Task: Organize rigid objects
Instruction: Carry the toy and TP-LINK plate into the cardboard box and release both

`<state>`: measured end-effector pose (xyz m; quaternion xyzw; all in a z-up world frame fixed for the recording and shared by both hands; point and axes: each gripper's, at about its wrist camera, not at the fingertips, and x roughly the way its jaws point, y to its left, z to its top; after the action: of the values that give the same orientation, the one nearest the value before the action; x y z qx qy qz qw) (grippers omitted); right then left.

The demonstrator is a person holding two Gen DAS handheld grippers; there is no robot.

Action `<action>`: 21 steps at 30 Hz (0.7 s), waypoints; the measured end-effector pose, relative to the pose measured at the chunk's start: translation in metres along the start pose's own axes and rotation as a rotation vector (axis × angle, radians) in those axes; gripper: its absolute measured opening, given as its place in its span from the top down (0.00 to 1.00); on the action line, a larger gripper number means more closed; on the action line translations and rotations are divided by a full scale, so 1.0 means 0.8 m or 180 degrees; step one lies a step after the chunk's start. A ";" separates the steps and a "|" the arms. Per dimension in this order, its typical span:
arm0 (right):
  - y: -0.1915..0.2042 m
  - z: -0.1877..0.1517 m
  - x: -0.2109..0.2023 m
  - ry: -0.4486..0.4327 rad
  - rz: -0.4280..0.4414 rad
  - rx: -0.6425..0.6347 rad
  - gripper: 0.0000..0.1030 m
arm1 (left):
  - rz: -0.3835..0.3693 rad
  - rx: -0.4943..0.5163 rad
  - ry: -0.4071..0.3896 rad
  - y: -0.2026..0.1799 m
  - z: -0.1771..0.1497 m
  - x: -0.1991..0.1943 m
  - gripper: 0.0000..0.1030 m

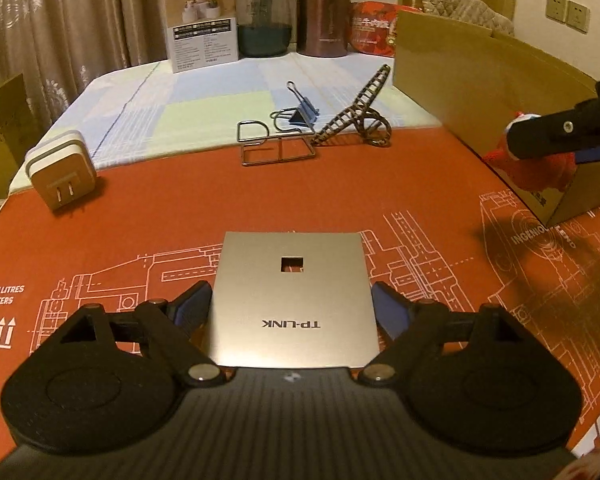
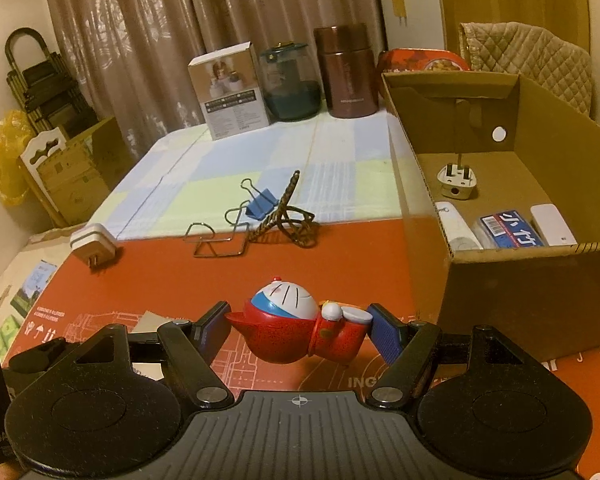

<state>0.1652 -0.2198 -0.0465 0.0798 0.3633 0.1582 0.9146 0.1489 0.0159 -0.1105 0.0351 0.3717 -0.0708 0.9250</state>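
My left gripper [image 1: 292, 300] is shut on a flat silver TP-LINK plate [image 1: 320, 280], its blue pads on the plate's two side edges, low over the red printed mat [image 1: 160, 208]. My right gripper [image 2: 300, 328] is shut on a red-suited cat figure [image 2: 292, 328], just left of the open cardboard box [image 2: 500, 250]. In the left wrist view that figure [image 1: 536, 168] hangs beside the box [image 1: 480, 92]. On the table lie a white plug charger [image 1: 60, 176] [image 2: 92, 246], a blue binder clip [image 1: 302, 114] [image 2: 260, 202], a wire stand [image 1: 276, 148] [image 2: 216, 244] and a bronze ladder-shaped stand [image 1: 356, 112] [image 2: 288, 216].
Inside the box lie a white three-pin plug [image 2: 458, 182], a blue card pack [image 2: 508, 228] and white items. At the table's far edge stand a white product box [image 2: 232, 96], a dark glass jar [image 2: 290, 84], a brown flask [image 2: 348, 76] and a red tin [image 2: 420, 62]. Cartons [image 2: 72, 176] stand on the floor at left.
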 end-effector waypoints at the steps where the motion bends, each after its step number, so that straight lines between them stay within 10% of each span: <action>1: 0.000 0.001 -0.001 -0.0008 0.0007 -0.0006 0.32 | 0.0025 -0.0018 0.0003 0.000 0.000 -0.001 0.19; 21: -0.003 0.030 -0.053 -0.0664 -0.0185 -0.0330 0.32 | -0.0320 -0.0051 -0.0606 -0.034 0.079 -0.065 0.20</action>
<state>0.1533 -0.2375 -0.0028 0.0379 0.2598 0.1410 0.9546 0.1506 -0.0131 -0.0289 0.0021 0.2841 -0.1172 0.9516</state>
